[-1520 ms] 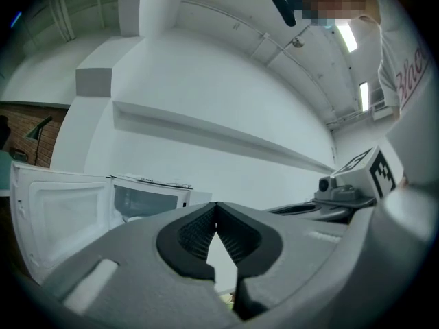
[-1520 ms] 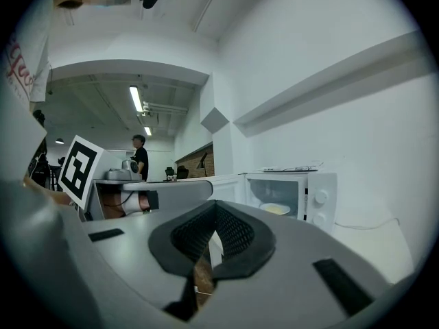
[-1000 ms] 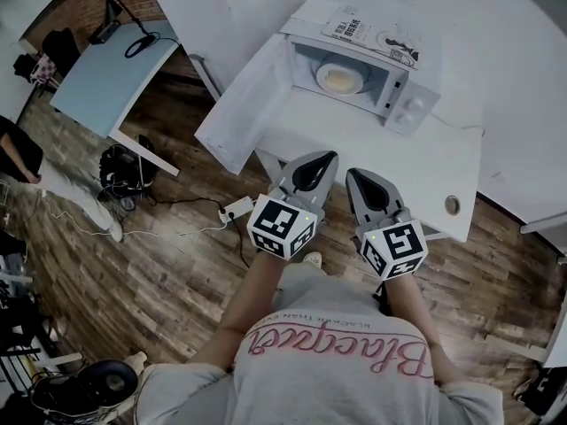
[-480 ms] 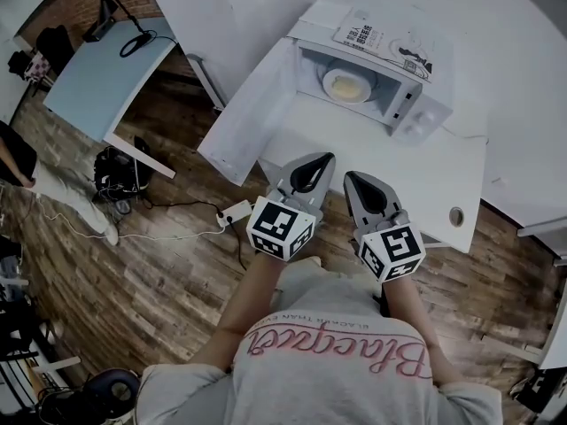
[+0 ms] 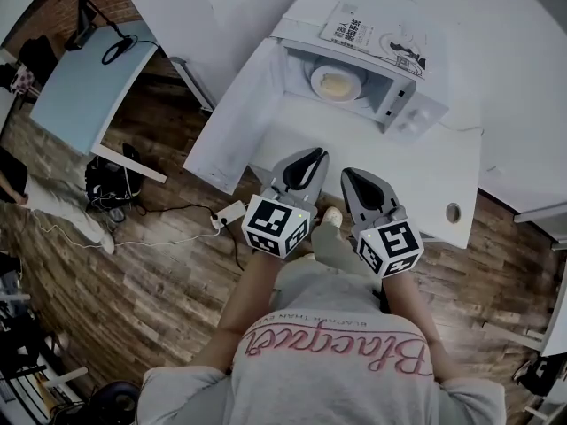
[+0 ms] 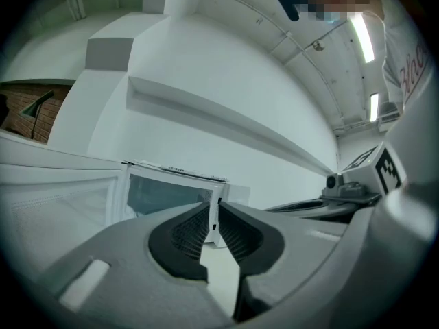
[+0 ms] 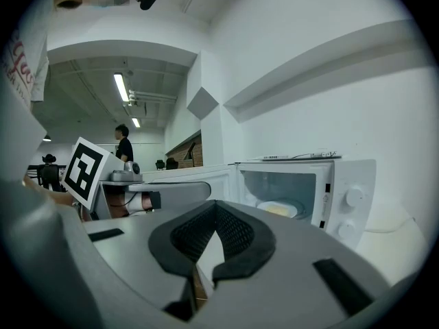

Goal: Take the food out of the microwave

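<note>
The white microwave (image 5: 409,109) stands on the white table (image 5: 425,180) with its door (image 5: 232,118) swung wide open to the left. Inside sits a plate of yellow food (image 5: 337,82), which also shows in the right gripper view as the plate (image 7: 278,210). My left gripper (image 5: 312,156) and right gripper (image 5: 350,177) hover side by side over the table's near edge, well short of the oven. Both point roughly level at it. Each has its jaws together and holds nothing, as seen at the left gripper (image 6: 212,210) and the right gripper (image 7: 216,210).
A printed booklet (image 5: 372,34) lies on top of the microwave. The table has a round cable hole (image 5: 453,209) near its front right. A pale blue desk (image 5: 80,87) stands at the left, and a power strip (image 5: 229,212) lies on the wooden floor. A person (image 7: 123,142) stands far behind.
Both grippers have moved a little forward toward the table and microwave along with the person holding them. Their jaws stay together.
</note>
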